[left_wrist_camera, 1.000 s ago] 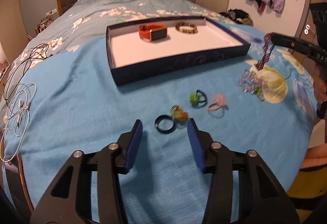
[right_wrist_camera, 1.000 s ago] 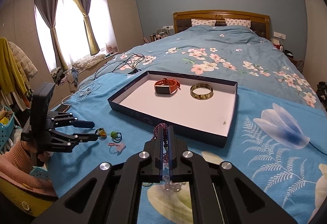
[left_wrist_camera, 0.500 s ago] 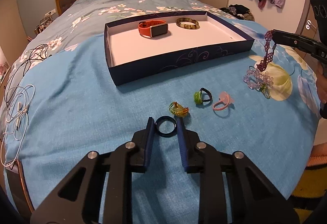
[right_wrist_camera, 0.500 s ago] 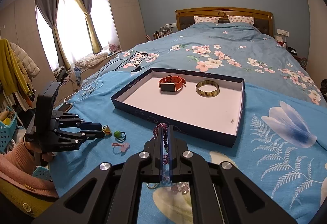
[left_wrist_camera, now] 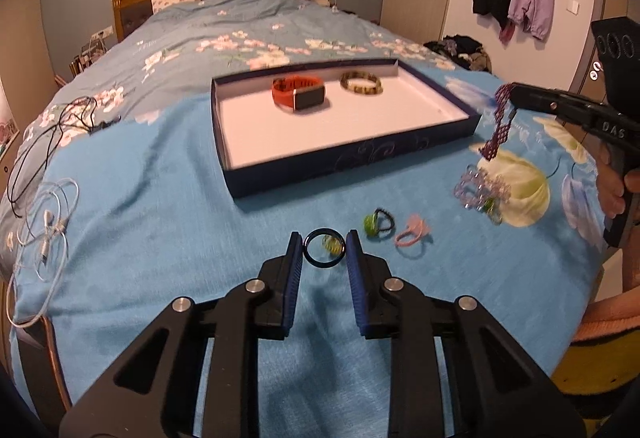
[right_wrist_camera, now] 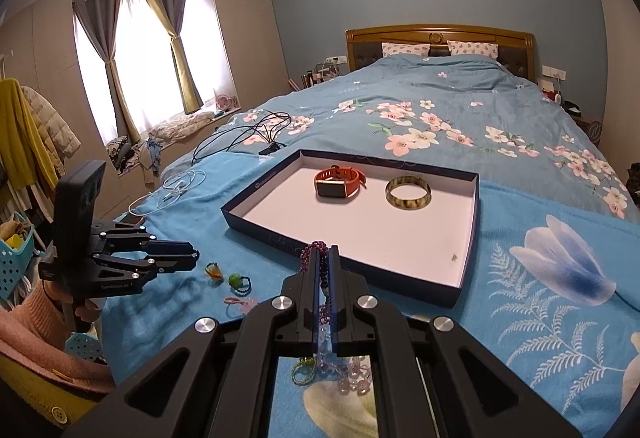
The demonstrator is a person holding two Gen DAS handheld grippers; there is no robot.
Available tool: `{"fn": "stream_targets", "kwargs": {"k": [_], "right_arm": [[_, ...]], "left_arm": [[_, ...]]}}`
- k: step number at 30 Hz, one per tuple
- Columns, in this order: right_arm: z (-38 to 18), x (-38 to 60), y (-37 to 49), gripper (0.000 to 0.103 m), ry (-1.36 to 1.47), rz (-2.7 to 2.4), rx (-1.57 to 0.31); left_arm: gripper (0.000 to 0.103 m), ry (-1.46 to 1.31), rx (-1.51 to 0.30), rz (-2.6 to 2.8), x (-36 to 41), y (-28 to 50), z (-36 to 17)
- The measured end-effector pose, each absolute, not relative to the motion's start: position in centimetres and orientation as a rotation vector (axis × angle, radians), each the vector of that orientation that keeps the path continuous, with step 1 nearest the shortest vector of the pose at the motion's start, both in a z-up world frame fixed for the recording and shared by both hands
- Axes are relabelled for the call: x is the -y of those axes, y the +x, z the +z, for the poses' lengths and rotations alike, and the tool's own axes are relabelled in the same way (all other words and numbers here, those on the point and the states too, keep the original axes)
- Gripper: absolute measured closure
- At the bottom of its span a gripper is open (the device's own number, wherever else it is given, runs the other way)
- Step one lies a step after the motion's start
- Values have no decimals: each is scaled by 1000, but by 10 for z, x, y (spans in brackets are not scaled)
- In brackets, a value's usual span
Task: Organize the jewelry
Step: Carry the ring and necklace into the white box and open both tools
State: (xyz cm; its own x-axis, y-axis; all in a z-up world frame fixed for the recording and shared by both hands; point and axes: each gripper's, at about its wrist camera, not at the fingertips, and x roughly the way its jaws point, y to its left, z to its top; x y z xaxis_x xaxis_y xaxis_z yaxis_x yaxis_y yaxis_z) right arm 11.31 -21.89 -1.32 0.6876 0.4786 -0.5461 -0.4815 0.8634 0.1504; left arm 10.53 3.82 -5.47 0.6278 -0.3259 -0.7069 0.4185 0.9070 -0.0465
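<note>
Left gripper [left_wrist_camera: 323,249] had closed on the black ring [left_wrist_camera: 324,248], held upright; the tray [left_wrist_camera: 352,158] lay ahead, slightly right. Right gripper [right_wrist_camera: 325,266], shut, pinched the bead necklace [right_wrist_camera: 320,262] just before the tray's near wall.

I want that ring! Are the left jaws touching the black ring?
Touching: in the left wrist view, the black ring sits pinched between the blue pads.

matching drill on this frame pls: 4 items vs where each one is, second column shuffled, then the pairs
1. black ring
2. orange watch
3. purple bead strand
4. pink ring

A. hanging from the right gripper
B. loose on the blue blanket
C. between the left gripper pads
D. inside the tray

Pairs: 1-C, 2-D, 3-A, 4-B
</note>
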Motion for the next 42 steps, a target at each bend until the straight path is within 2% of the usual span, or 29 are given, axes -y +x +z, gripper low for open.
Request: {"fn": "stream_targets", "kwargs": {"k": [16, 42], "right_arm": [[1, 223, 142, 100, -9, 494, -577], [-13, 211, 215, 100, -12, 436, -634]], "left_arm": [[80, 116, -701, -439, -23, 136, -24], [80, 122, -744, -443, 6, 209, -31]]}}
